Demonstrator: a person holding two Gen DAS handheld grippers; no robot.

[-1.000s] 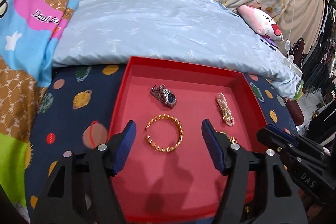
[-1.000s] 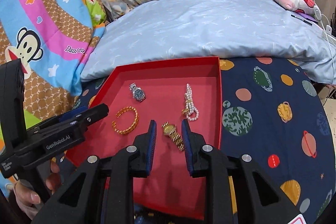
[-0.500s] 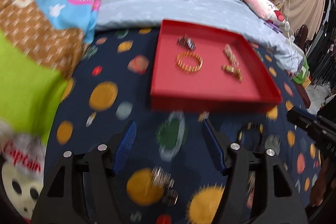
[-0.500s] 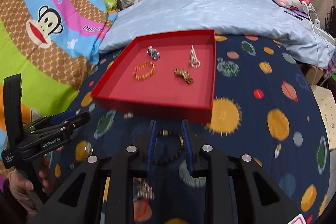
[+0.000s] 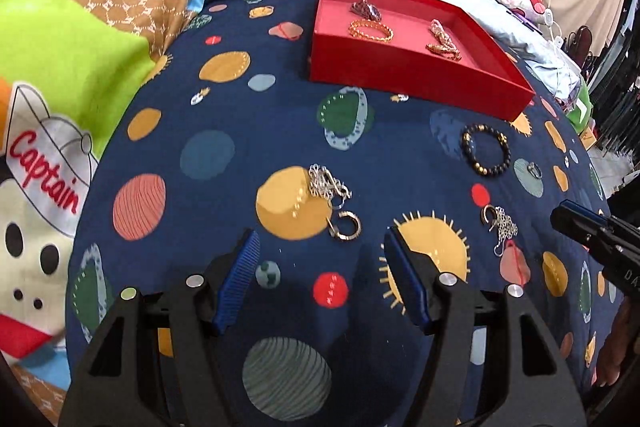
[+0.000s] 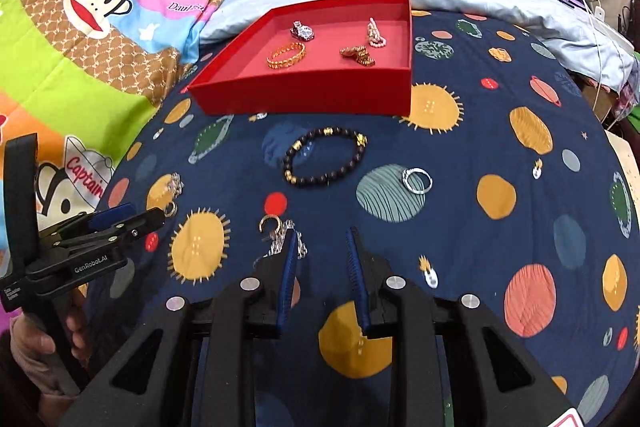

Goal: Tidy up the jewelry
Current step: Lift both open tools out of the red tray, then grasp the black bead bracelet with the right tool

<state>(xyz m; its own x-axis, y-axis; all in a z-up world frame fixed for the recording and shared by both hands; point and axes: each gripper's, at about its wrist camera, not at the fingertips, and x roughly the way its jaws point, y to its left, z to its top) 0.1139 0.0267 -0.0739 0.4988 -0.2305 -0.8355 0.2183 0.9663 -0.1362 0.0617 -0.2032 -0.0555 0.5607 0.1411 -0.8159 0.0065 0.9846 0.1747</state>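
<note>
Both grippers, left (image 5: 320, 263) and right (image 6: 322, 265), hover with jaws apart and empty over the planet-print bedspread (image 6: 500, 155). Four pieces lie in the red tray (image 6: 304, 95): a gold bangle (image 6: 285, 55), two watches and a pearl strand (image 6: 375, 34). Loose on the cloth are one black bead bracelet (image 6: 325, 161), one silver ring (image 6: 417, 180) and two silver chain clumps with hoops; the right gripper's left finger partly hides one clump (image 6: 280, 233).
</note>
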